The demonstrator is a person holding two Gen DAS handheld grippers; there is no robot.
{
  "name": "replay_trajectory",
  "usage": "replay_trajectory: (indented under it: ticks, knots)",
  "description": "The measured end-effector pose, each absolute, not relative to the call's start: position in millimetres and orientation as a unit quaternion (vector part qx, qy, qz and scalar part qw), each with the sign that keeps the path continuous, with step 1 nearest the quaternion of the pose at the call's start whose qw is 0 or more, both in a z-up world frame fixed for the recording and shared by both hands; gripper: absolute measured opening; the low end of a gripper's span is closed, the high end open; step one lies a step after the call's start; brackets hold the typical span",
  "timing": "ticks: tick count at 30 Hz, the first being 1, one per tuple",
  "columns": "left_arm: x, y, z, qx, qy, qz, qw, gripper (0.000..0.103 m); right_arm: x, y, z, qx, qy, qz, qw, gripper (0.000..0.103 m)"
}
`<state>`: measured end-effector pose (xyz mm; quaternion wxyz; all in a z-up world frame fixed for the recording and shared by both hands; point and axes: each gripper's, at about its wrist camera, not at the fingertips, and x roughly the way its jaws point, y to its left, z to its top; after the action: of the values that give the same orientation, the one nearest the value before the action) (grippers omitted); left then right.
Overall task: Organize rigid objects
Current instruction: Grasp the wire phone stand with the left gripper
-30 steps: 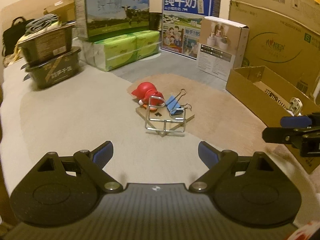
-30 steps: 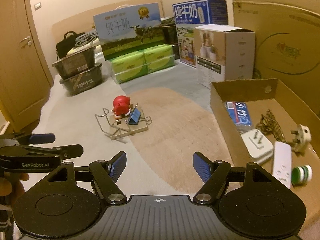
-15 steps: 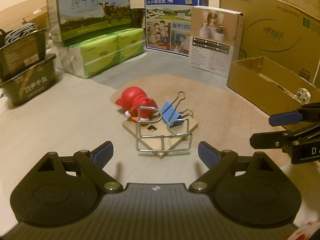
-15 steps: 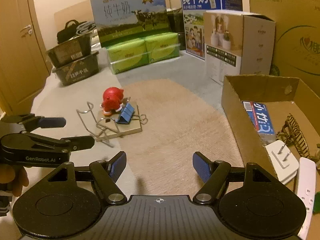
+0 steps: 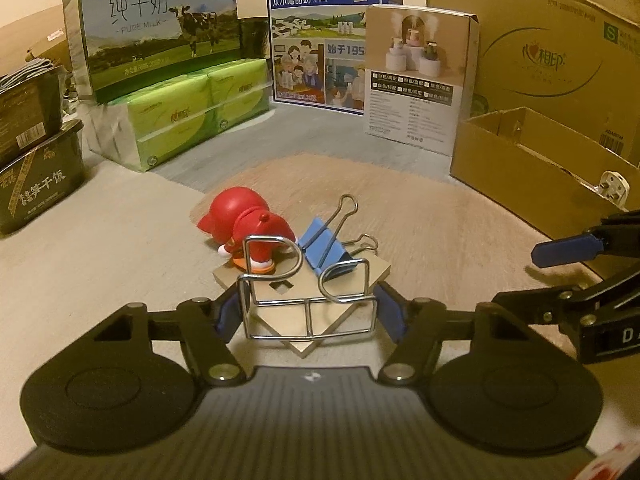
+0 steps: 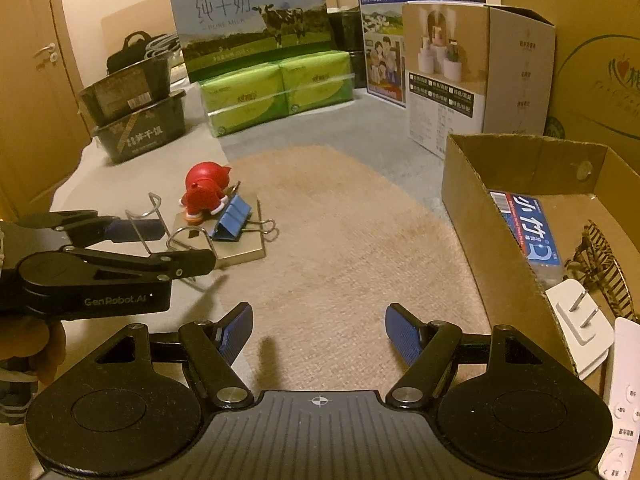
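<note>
A chrome wire rack (image 5: 308, 300) stands on a small wooden block (image 5: 304, 296) with a red figurine (image 5: 244, 224) and a blue binder clip (image 5: 324, 246) behind it. My left gripper (image 5: 308, 314) is open, its fingers on either side of the rack. In the right wrist view the same pile shows, the rack (image 6: 176, 236), figurine (image 6: 204, 192) and clip (image 6: 232, 216), with the left gripper (image 6: 180, 244) around the rack. My right gripper (image 6: 320, 332) is open and empty above the beige mat (image 6: 340, 240).
An open cardboard box (image 6: 472, 200) at the right holds a blue packet (image 6: 528, 228), a white plug (image 6: 576, 316), a remote (image 6: 624, 400) and a wire item. Milk cartons (image 5: 156, 28), green tissue packs (image 5: 200, 108), a white box (image 5: 416, 76) and black tubs (image 5: 36, 172) line the back.
My left gripper has moved forward and down until its open fingers flank the wire rack. My right gripper has drifted forward, staying open above the mat.
</note>
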<state>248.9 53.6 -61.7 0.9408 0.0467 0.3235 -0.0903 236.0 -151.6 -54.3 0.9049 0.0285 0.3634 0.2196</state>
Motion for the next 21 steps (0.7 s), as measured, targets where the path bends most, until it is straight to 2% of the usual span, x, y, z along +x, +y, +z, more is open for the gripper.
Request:
replay_trajectory:
  ticks: [13, 21]
  knots:
    - [227, 94, -44, 0.028, 0.316, -0.051, 0.947, 0.065, 248, -120, -47, 0.015, 0.332, 0.255, 0.908, 0.073]
    - [226, 122, -43, 0.014, 0.313, -0.031, 0.949, 0.065, 267, -70, -54, -0.1, 0.272, 0.314, 0.904, 0.07]
